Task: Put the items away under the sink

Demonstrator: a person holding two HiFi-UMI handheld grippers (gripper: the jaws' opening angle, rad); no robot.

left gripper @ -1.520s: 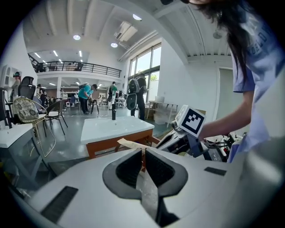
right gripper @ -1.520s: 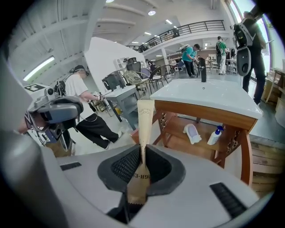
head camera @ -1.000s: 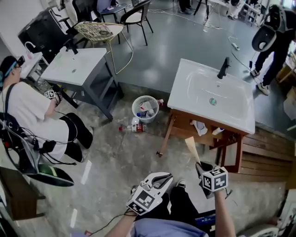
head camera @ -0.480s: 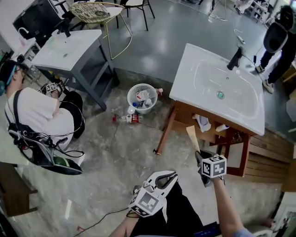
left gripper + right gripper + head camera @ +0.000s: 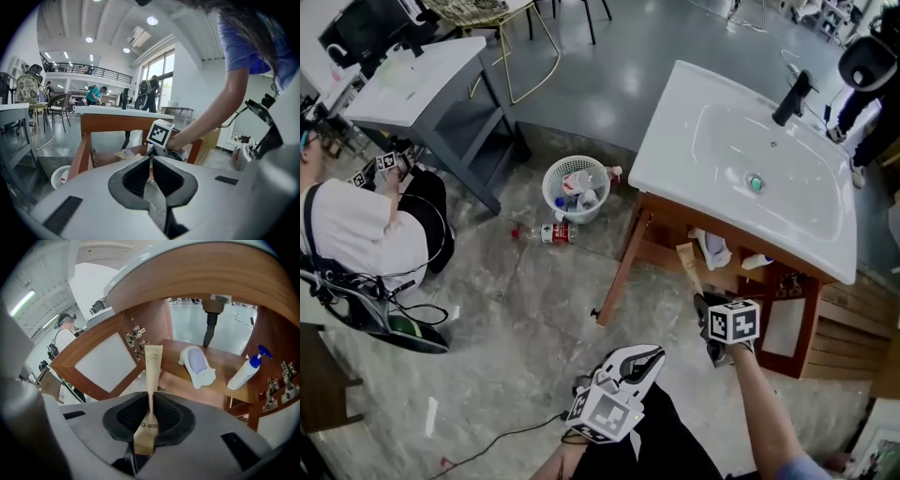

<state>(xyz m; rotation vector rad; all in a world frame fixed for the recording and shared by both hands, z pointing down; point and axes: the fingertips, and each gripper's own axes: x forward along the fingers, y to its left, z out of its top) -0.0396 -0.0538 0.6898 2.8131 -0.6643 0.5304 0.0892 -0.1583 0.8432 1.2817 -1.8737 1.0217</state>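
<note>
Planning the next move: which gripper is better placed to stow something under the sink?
Right. The right gripper clamps the paper packet and faces the open shelf; the left gripper is shut, empty and farther back.

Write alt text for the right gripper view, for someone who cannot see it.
The right gripper pinches a tan paper packet upright, aimed into the open wooden cabinet under a sink. On the shelf sit a white and lilac item and a white spray bottle with a blue nozzle; the door stands open at left.
</note>
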